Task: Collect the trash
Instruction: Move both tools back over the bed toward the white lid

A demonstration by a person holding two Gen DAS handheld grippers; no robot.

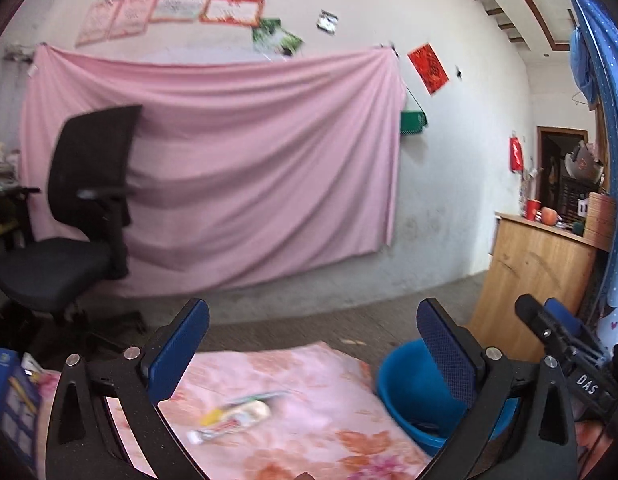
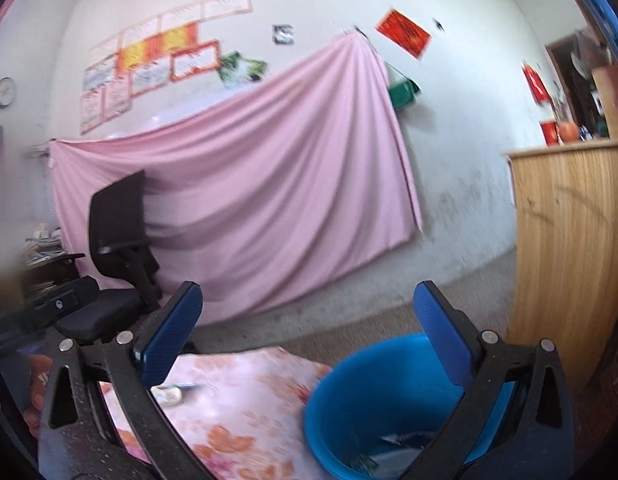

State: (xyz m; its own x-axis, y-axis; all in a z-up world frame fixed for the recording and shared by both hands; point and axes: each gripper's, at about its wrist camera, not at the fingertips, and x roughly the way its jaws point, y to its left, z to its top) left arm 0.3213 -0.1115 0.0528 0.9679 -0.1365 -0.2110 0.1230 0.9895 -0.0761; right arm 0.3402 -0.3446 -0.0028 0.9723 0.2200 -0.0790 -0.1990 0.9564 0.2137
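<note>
A crumpled wrapper with a yellow end and a white tube [image 1: 235, 416] lie on the pink floral cloth [image 1: 309, 432], below and between my left gripper's fingers. My left gripper [image 1: 313, 344] is open and holds nothing. A blue bin [image 1: 409, 396] stands just right of the cloth. In the right wrist view the blue bin [image 2: 373, 396] sits under my right gripper [image 2: 309, 332], which is open and empty. Some scraps [image 2: 393, 452] lie at the bin's bottom. The wrapper [image 2: 171, 394] shows partly behind the right gripper's left finger.
A black office chair [image 1: 81, 216] stands at the left before a pink sheet [image 1: 237, 172] hung on the wall. A wooden cabinet [image 1: 537, 276] stands right of the bin. A blue box [image 1: 13, 400] sits at the cloth's left edge.
</note>
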